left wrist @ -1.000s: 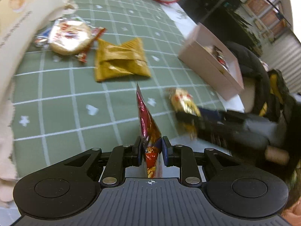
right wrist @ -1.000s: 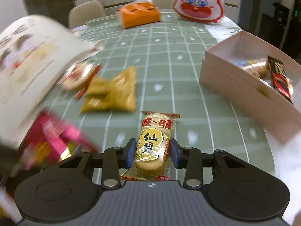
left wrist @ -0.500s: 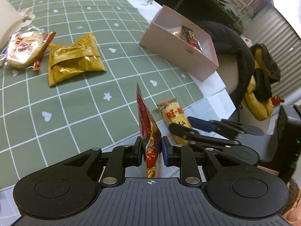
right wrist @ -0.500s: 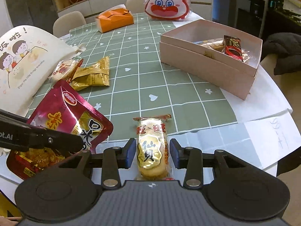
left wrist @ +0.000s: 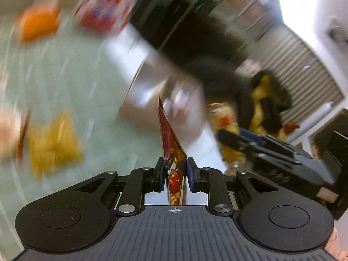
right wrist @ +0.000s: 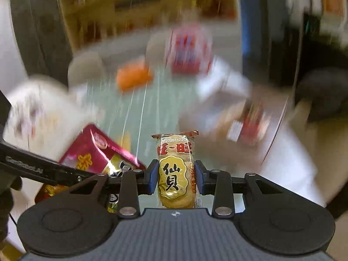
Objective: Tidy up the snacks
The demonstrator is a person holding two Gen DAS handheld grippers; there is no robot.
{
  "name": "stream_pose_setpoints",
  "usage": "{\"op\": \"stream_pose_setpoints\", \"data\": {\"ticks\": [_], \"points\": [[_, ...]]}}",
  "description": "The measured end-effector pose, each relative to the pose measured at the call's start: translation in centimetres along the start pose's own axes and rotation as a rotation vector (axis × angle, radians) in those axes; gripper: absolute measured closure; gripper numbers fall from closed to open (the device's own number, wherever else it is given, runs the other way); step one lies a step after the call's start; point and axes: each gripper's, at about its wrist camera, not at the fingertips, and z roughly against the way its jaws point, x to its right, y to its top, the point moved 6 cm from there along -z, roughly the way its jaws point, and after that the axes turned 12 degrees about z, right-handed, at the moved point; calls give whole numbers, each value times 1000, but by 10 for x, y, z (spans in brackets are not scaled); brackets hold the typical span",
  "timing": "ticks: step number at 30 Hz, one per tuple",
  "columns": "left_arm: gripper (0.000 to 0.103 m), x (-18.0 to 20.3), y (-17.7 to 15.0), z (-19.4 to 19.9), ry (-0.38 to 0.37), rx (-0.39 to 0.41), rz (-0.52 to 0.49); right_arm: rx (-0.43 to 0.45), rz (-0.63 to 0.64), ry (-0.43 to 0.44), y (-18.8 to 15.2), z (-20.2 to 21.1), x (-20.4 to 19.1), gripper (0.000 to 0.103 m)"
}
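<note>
In the left wrist view, the left gripper (left wrist: 175,174) was clenched on a thin red snack packet (left wrist: 170,139) that stood on its edge between the pads. Everything behind it was smeared, but a pale box (left wrist: 148,91) showed just past the packet's tip, and a yellow snack (left wrist: 52,141) lay on the green tablecloth (left wrist: 91,100) off to the left. The right gripper (left wrist: 230,140) showed at the right side with something yellow in it. In the right wrist view, the right gripper was squeezed tight on a rice cracker pack (right wrist: 176,169), with the pads pressing both long sides. The red packet lay close by on the left, in the left gripper's black fingers (right wrist: 54,171). The box was a blur ahead and to the right, with a red and white snack (right wrist: 250,124) that seemed to sit inside it. To do this step well, I think both hands should slow down, so the box can be seen clearly. Each snack should be carried over the box's open top, one hand at a time, so the two don't bump. The thin packet could slip or flop, so it should be let go low inside the box.
</note>
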Motion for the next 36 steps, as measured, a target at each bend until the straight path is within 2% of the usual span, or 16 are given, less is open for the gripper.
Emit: {"op": "stream_pose_setpoints", "data": {"ticks": [4,6,8,10,12,16,17,19,22,24,26,28,31,32,35,36], "points": [[78,56,86,5,-78,141,-150,187,34,-109,83,42,45,69],[78,69,118,-11,-94,182,-168,231,39,-155,112,46,66,69],[78,69,142,-41,-96,182,-141,250,36,-207,129,41,85,69],[78,61,154,-87,-114,109,-93,237,5,-228,133,26,104,69],[78,48,152,-134,-117,17,-61,193,-42,-226,127,1,122,69],[79,21,136,-221,-128,-151,-14,57,-107,-237,99,-55,151,69],[81,13,132,-239,-129,-185,0,21,-124,-235,91,-70,157,69],[80,-1,129,-256,-119,-202,17,-41,-151,-232,77,-94,165,69],[79,-20,137,-244,-111,-141,43,-100,-172,-212,68,-127,174,69],[79,-34,145,-220,-106,-72,57,-123,-181,-194,68,-150,175,69],[79,-49,143,-193,-64,-14,85,-144,-214,-154,72,-175,172,69],[79,-68,135,-172,-20,0,124,-176,-265,-100,74,-204,163,68],[79,-99,105,-140,69,-4,170,-209,-333,-47,74,-241,152,64],[79,-109,94,-128,101,0,185,-215,-341,-52,75,-247,148,62],[79,-144,69,-93,183,27,248,-191,-335,-53,79,-240,135,48],[79,-155,63,-81,208,49,273,-185,-315,-54,82,-237,130,47]]}}
